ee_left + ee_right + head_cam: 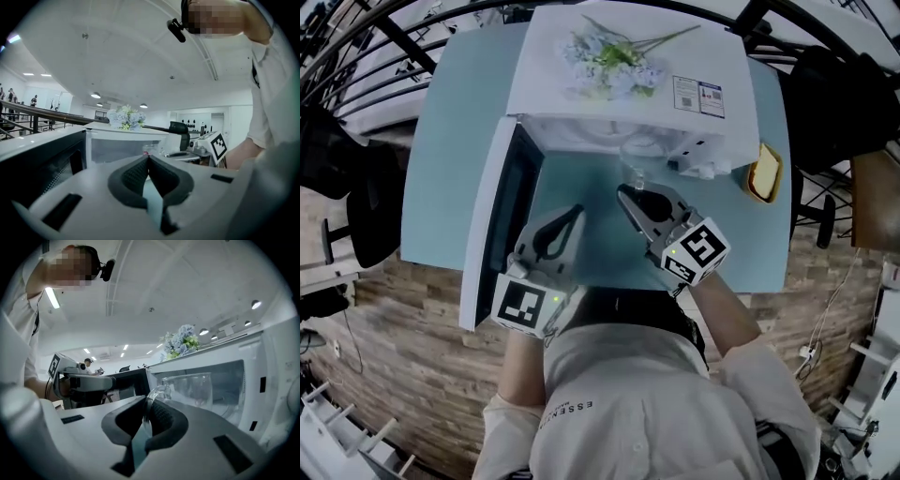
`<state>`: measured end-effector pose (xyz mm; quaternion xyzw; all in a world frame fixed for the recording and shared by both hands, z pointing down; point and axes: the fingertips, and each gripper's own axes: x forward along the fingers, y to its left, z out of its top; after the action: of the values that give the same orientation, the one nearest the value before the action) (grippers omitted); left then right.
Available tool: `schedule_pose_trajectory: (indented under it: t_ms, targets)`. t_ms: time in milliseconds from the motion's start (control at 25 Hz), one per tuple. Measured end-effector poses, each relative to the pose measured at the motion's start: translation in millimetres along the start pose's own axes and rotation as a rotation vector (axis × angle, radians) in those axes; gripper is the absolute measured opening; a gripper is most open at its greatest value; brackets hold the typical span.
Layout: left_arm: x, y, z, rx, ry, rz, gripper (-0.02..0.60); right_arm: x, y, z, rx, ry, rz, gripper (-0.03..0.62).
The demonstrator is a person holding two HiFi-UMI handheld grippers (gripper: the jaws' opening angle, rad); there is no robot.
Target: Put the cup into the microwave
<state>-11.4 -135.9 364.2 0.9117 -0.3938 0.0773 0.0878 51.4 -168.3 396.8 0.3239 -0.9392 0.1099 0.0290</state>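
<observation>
The cup [199,389] is clear, glossy glass. The microwave [546,89] at the frame's top has a smooth white shell, and its door [492,225] window is dark and shiny. My right gripper [146,407] is matt grey plastic with ribbed black pads [162,415]. The table [450,159] is matt pale blue.

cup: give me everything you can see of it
The cup is clear glass, a straight-walled mug with a curved handle on one side. It looks empty. It stands upright and is carried by the handle alone, which is pinched between the shut jaws of the right gripper. Nothing else seems to touch it. It sits right in front of the open cavity of the microwave and, from the head view, does not appear to be inside yet.
</observation>
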Motion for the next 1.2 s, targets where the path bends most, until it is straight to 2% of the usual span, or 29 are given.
schedule_pose_trajectory:
  t_ms: [200,520,1000,1200]
  targets:
    - [15.3,14.7,-8.8,-0.043,0.023,0.029,0.002,26.5,-22.4,-11.5,-0.017,0.018,0.026,0.023]
    - [37.4,24.6,-25.3,-0.054,0.048,0.045,0.002,56.8,-50.0,-29.6,-0.036,0.036,0.048,0.023]
    - [51.5,38.0,-35.1,-0.042,0.086,0.072,0.002,73.1,-62.4,-41.4,-0.064,0.032,0.091,0.023]
    - [57.3,40.4,-45.5,-0.045,0.124,0.096,0.002,74.5,-65.7,-43.4,-0.116,0.026,0.091,0.025]
